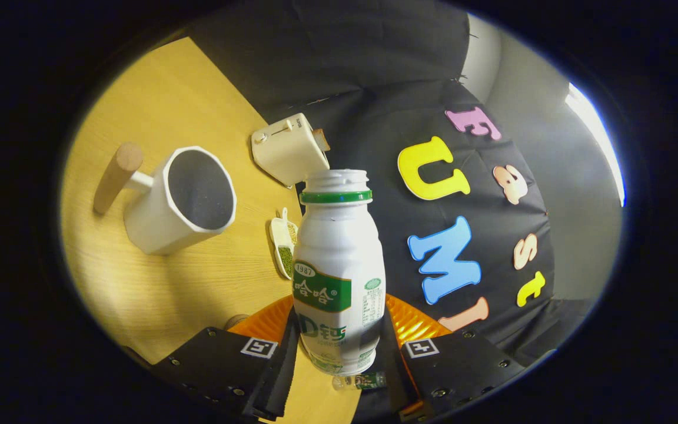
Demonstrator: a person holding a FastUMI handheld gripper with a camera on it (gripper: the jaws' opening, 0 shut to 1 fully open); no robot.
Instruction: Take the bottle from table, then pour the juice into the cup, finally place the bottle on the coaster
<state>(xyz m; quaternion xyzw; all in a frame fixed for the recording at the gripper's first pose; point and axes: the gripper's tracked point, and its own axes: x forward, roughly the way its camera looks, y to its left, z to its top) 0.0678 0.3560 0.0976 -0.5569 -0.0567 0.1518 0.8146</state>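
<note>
White plastic bottle [339, 271] with green collar ring and green-and-white label, cap off, mouth open, held between the 2 fingers of the gripper [339, 347]. Clamped low on the body, 1 finger pressing each side, jaws closed onto it. Lifted off the light wooden table [198, 294], whole view tilted with the tabletop running off to the left. Just behind the bottle's lower part, an orange ribbed round coaster [415, 321], showing on both sides of the bottle. Below the bottle's base, near the right finger, a small clear vial-like item [362, 381], possibly a little tube with a green label; too small to be sure. To the left of the bottle's middle, a small white scoop [283, 241] holding green grains, lying flat on the wood. Farther left, a white octagonal cup [183, 200] with a round wooden handle [116, 175], mouth wide open, well apart from the bottle. Beyond the bottle's mouth, a cream box-shaped toaster-like appliance [289, 148] with a slider on its side, near the far edge of the table. Behind all, black cloth wall and a grey wall [551, 176] to the right.
</note>
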